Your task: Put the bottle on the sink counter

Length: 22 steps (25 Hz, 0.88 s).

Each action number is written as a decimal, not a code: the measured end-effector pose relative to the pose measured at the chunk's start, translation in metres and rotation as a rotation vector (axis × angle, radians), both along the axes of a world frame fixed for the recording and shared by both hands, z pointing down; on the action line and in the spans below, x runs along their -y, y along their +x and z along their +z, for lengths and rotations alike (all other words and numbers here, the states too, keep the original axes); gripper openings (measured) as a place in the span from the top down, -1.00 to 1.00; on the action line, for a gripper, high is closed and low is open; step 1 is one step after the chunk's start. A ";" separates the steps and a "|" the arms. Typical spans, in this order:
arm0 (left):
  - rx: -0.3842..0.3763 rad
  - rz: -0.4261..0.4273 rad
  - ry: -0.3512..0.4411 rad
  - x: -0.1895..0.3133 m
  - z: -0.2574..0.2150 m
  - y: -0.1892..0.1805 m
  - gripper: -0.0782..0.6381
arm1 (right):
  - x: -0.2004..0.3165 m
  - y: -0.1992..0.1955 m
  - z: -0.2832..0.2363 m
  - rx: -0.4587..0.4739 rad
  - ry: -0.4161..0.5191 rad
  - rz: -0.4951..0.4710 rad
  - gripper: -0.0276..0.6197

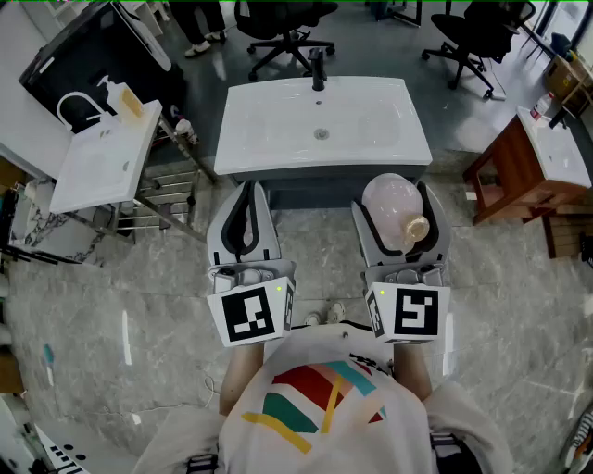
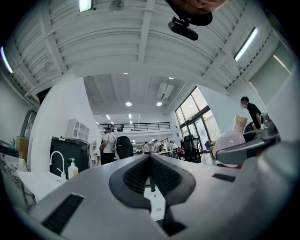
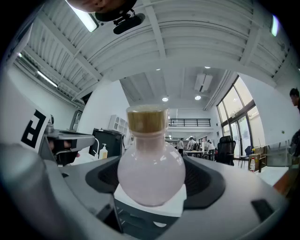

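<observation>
A round pale pink bottle [image 1: 392, 205] with a tan cap sits between the jaws of my right gripper [image 1: 397, 198], which is shut on it. It hangs over the floor just in front of the white sink counter [image 1: 252, 139]. In the right gripper view the bottle [image 3: 151, 173] stands upright between the dark pads [image 3: 208, 180]. My left gripper [image 1: 246, 188] is held level beside the right one and is shut with nothing in it. Its pads [image 2: 136, 177] meet in the left gripper view, where the bottle [image 2: 229, 139] shows at the right.
A black faucet [image 1: 318, 69] stands at the counter's back edge. A second white sink [image 1: 102, 157] with a soap dispenser [image 1: 125, 97] is at the left above a metal rack [image 1: 167, 196]. A wooden cabinet [image 1: 505, 176] is at the right, with office chairs [image 1: 287, 28] behind.
</observation>
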<state>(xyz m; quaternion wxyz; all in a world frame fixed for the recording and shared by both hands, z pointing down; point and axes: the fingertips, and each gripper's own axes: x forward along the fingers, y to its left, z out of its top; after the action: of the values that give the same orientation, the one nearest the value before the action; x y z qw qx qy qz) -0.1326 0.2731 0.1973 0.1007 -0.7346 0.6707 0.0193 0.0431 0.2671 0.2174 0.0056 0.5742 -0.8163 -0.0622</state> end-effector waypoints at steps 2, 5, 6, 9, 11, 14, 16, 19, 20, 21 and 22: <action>0.008 0.004 -0.002 0.002 0.002 0.004 0.73 | 0.002 0.001 0.003 0.003 -0.004 -0.002 -0.28; 0.007 0.008 -0.001 0.005 0.003 0.008 0.73 | 0.005 0.002 0.008 0.012 -0.014 -0.001 -0.28; 0.003 0.009 0.001 0.007 0.003 0.008 0.73 | 0.006 0.001 0.010 0.010 -0.017 -0.004 -0.28; 0.015 0.007 -0.005 0.012 0.006 0.007 0.73 | 0.010 -0.001 0.013 0.003 -0.022 -0.010 -0.28; 0.020 0.005 -0.010 0.015 0.007 0.008 0.73 | 0.013 0.000 0.014 -0.005 -0.020 -0.015 -0.28; 0.021 0.005 -0.009 0.020 0.008 0.014 0.73 | 0.016 0.004 0.013 0.003 -0.007 -0.026 -0.28; 0.023 0.005 -0.009 0.024 0.008 0.018 0.73 | 0.019 0.006 0.011 0.025 0.002 -0.043 -0.28; 0.025 0.000 -0.003 0.030 0.009 0.024 0.73 | 0.023 0.011 0.013 0.029 0.004 -0.052 -0.28; 0.025 -0.003 -0.001 0.031 0.009 0.026 0.73 | 0.025 0.013 0.014 0.026 0.005 -0.054 -0.28; 0.029 -0.007 -0.001 0.031 0.011 0.028 0.73 | 0.026 0.016 0.016 0.026 0.004 -0.056 -0.28; 0.033 -0.010 -0.003 0.032 0.013 0.029 0.73 | 0.028 0.018 0.018 0.026 0.002 -0.058 -0.28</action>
<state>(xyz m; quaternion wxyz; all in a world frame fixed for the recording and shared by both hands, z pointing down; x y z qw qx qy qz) -0.1037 0.2414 0.2102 0.1110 -0.7315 0.6727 0.0057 0.0614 0.2391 0.2351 -0.0075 0.5512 -0.8325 -0.0555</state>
